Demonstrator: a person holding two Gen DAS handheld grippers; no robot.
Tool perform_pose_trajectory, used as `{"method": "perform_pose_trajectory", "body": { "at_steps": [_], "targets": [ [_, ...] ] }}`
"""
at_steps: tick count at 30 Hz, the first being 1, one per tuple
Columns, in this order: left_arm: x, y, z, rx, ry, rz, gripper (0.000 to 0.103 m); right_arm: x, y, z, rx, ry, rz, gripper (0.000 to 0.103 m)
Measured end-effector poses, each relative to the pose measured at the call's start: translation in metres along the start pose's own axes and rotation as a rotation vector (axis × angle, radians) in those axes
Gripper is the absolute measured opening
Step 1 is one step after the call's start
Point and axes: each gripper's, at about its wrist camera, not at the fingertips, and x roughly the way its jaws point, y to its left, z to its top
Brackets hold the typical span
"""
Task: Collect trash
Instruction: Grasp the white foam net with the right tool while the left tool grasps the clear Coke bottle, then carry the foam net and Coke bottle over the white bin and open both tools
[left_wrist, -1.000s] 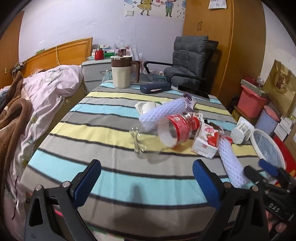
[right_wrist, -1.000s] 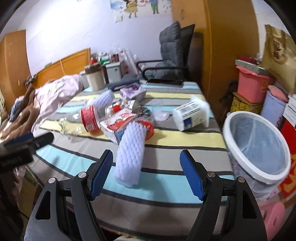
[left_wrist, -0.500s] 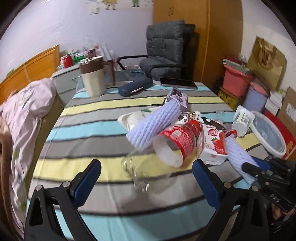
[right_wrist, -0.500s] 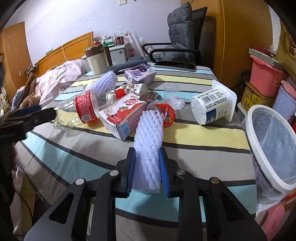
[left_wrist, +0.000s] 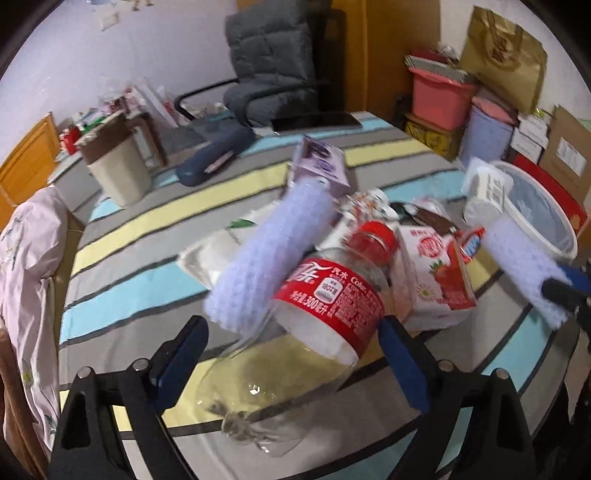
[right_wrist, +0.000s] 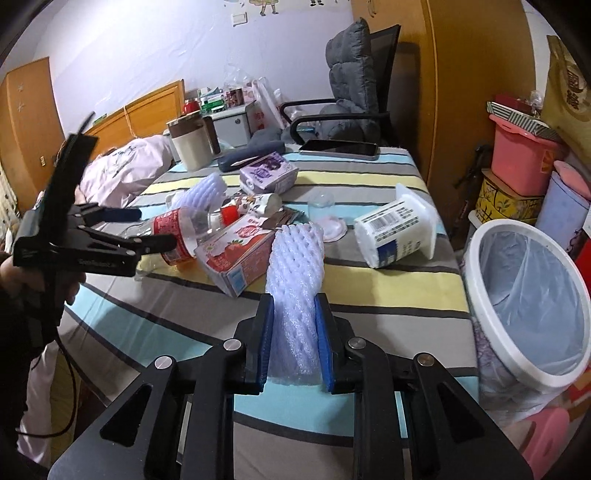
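A clear cola bottle (left_wrist: 328, 291) with a red label and cap lies on the striped tablecloth (right_wrist: 369, 291). My left gripper (left_wrist: 291, 354) straddles its lower half, jaws closing, and the pads do not squeeze it. The right wrist view shows the same left gripper (right_wrist: 155, 229) at the bottle (right_wrist: 181, 229). My right gripper (right_wrist: 295, 325) is shut on a white foam net sleeve (right_wrist: 295, 258) near the table's front edge. A second foam sleeve (left_wrist: 273, 251) leans across the bottle. A strawberry milk carton (right_wrist: 240, 251) lies between the bottle and the held sleeve.
A white bin (right_wrist: 517, 363) with a clear liner stands off the table's right side. Also on the table are a purple carton (right_wrist: 267, 171), a tipped white tub (right_wrist: 395, 229), a mug (right_wrist: 192, 144), a dark case (right_wrist: 251, 157) and a phone (right_wrist: 340, 149). A chair (right_wrist: 351, 99) stands behind.
My left gripper has rolled and moved in until the bottle lies between its jaws. My right gripper went from open to shut on the foam sleeve, then stayed put.
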Motion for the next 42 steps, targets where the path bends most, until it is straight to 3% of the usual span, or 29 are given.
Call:
{"method": "perform_pose_trajectory", "body": {
  "at_steps": [5,8,13,27,33,37,42],
  "targets": [
    [0.005,-0.014,-0.001,0.027,0.040,-0.020,0.088,-0.001,-0.008,0.004,0.018,-0.011,-0.001,0.024],
    [0.007,-0.015,-0.001,0.006,0.075,-0.025,0.081,0.000,-0.010,0.003,0.024,-0.008,0.008,0.024],
    [0.002,-0.024,-0.004,-0.002,0.074,-0.029,0.075,0.000,-0.018,0.003,0.034,-0.015,0.018,0.024],
    [-0.041,-0.025,-0.024,-0.245,-0.081,-0.006,0.069,-0.008,-0.037,-0.001,0.071,-0.053,0.047,0.024],
    [-0.031,-0.036,-0.030,-0.233,-0.029,-0.009,0.067,-0.014,-0.037,-0.001,0.071,-0.071,0.062,0.024],
    [-0.025,-0.040,-0.028,-0.223,-0.008,-0.064,0.069,-0.016,-0.040,-0.001,0.080,-0.080,0.057,0.024],
    [-0.013,-0.039,-0.021,-0.230,0.027,-0.026,0.070,-0.020,-0.042,-0.001,0.084,-0.090,0.051,0.024]
  ]
}}
